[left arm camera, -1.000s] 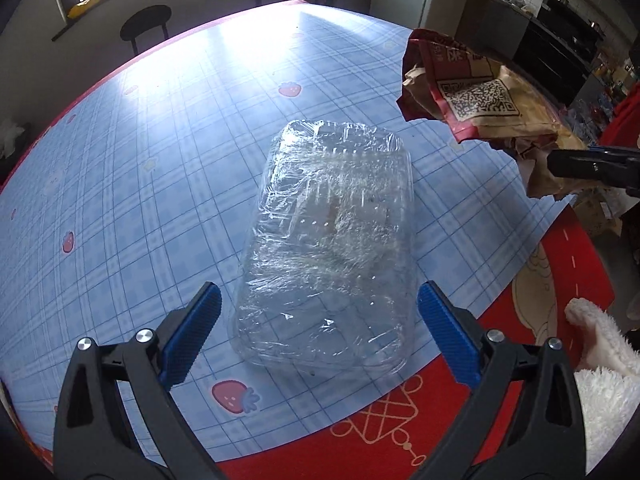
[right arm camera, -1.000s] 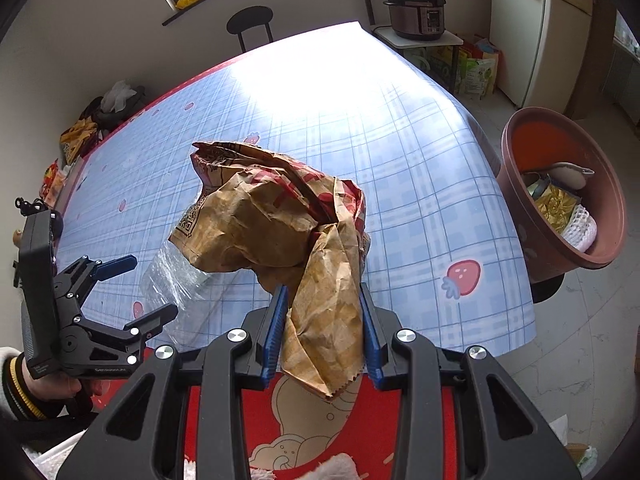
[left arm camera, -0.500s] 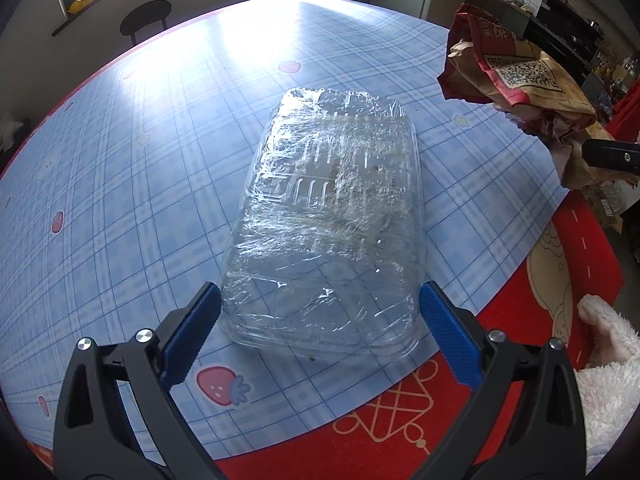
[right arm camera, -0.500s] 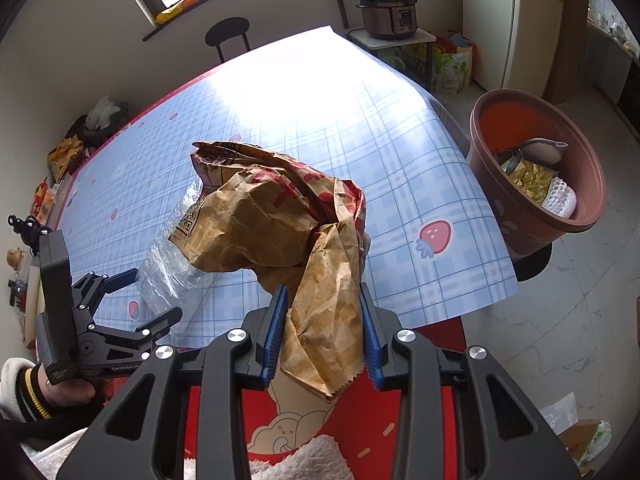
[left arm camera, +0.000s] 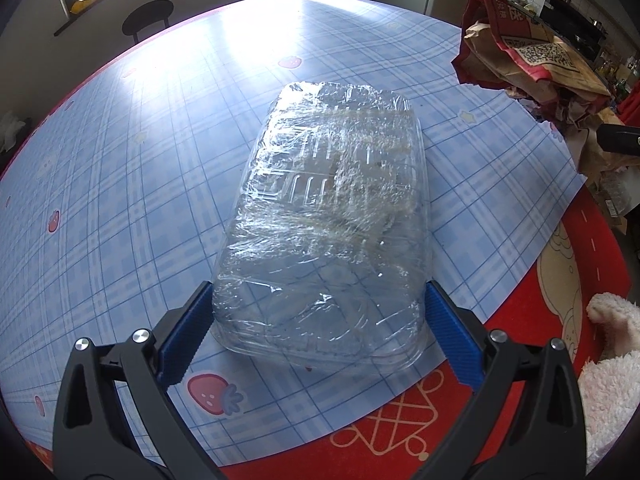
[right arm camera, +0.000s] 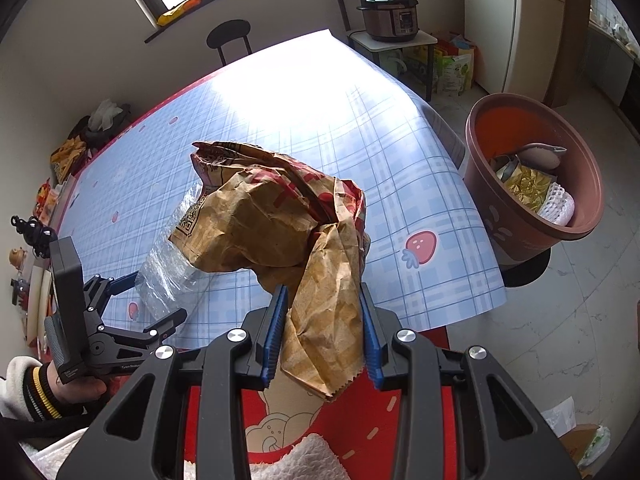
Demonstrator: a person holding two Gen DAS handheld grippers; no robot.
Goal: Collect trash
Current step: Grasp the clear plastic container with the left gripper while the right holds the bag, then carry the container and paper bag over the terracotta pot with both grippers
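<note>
Clear plastic container (left arm camera: pixel 332 224) lies on bench (left arm camera: pixel 120 184) near front edge, between wide-spread jaws of left gripper (left arm camera: pixel 318 334), level and low, blue pads flanking near end. Right gripper (right arm camera: pixel 322 340) raised above bench edge, jaws clamped on crumpled paper bag (right arm camera: pixel 280 224).

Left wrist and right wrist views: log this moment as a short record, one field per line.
left gripper: left gripper open, blue pads on either side of the near end of the clear plastic container
right gripper: right gripper shut on crumpled paper bag, held above the table
surface: blue plaid tablecloth with strawberry prints
bin: brown tub beside the table's right edge, trash already inside
still on table: clear plastic container
</note>
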